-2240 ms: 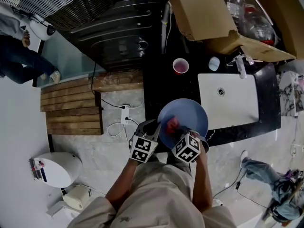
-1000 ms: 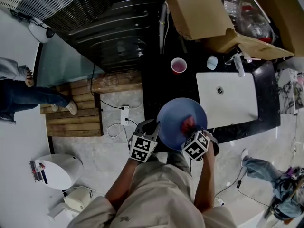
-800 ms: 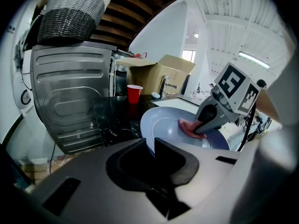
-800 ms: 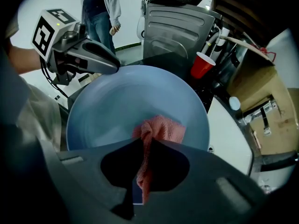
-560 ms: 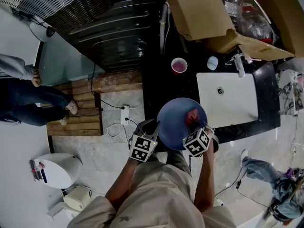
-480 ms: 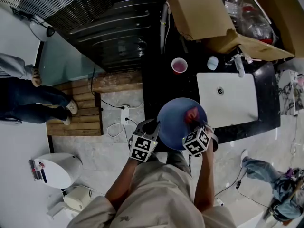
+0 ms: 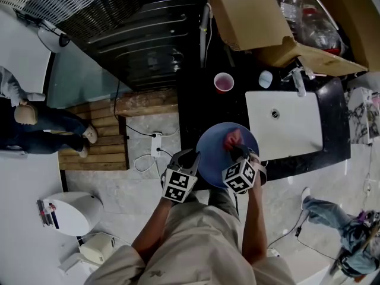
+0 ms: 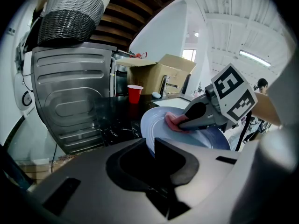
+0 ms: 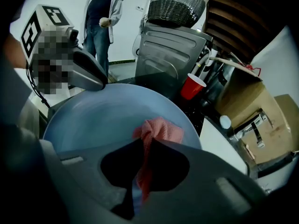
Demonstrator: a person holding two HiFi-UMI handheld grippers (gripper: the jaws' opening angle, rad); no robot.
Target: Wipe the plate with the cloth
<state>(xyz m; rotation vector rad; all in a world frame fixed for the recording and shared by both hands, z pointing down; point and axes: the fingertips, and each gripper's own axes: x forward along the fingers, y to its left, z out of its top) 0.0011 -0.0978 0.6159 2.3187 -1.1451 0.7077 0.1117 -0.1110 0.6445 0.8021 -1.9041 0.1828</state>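
A light blue plate [image 7: 221, 150] is held over the edge of the black counter. My left gripper [image 7: 194, 159] is shut on the plate's left rim [image 8: 148, 143]. My right gripper [image 7: 236, 153] is shut on a pink cloth [image 7: 231, 138] and presses it against the plate's face right of centre. In the right gripper view the cloth [image 9: 159, 130] bunches out beyond the jaws onto the plate [image 9: 103, 118]. In the left gripper view the cloth [image 8: 175, 122] sits under the right gripper's tip on the plate [image 8: 205, 136].
A white sink [image 7: 284, 123] lies right of the plate, with a tap [image 7: 298, 82]. A red cup [image 7: 223, 82] and a small white cup [image 7: 266, 78] stand on the black counter [image 7: 196, 105]. Cardboard boxes [image 7: 255, 16] sit behind. A person [image 9: 100, 20] stands at the far left.
My right gripper has dragged the cloth across the plate, from left of centre to the right side and now slightly back and up. The left gripper and plate stayed put. The bystander walked.
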